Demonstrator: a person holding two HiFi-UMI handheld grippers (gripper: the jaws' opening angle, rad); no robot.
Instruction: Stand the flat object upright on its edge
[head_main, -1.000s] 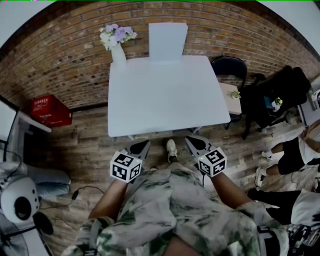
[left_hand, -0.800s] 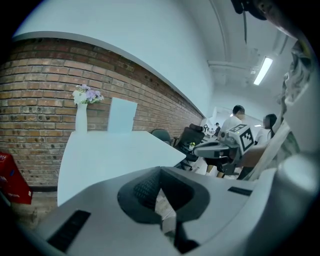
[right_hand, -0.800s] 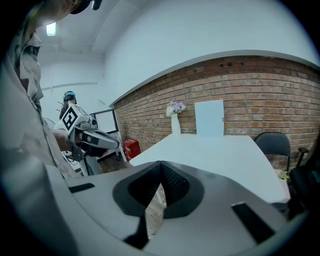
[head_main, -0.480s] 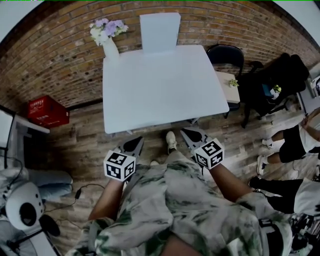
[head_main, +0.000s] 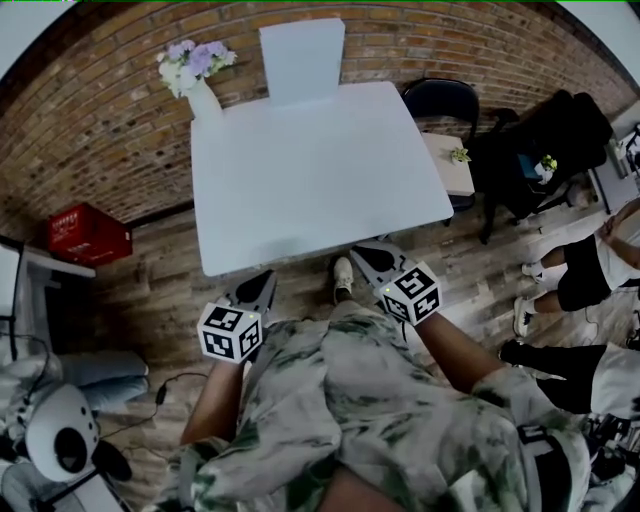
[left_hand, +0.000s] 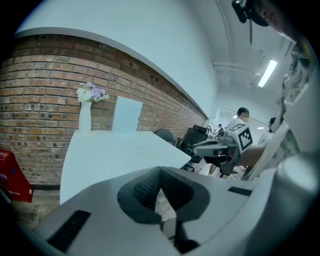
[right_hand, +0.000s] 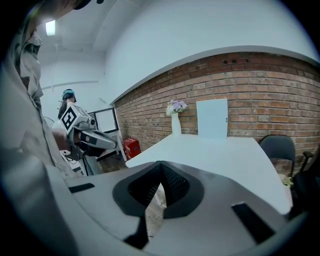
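Note:
A flat white board (head_main: 302, 58) stands upright at the far edge of the white table (head_main: 320, 190), against the brick wall; it also shows as the board (left_hand: 126, 115) in the left gripper view and the board (right_hand: 212, 118) in the right gripper view. Both grippers hang short of the table's near edge, over the wooden floor. My left gripper (head_main: 264, 282) is shut and empty, and so is my right gripper (head_main: 364, 252). Seen from their own cameras, the left gripper (left_hand: 160, 171) and the right gripper (right_hand: 160, 166) have their jaws together with nothing between them.
A white vase of flowers (head_main: 196, 72) stands at the table's far left corner. A black chair (head_main: 440, 98) and a small side table (head_main: 455, 165) sit to the right, with seated people (head_main: 590, 270) beyond. A red crate (head_main: 88, 236) lies on the floor at left.
The table, board and vase have slid left and up in the head view. Both grippers sit a little lower and further from the table edge, still shut.

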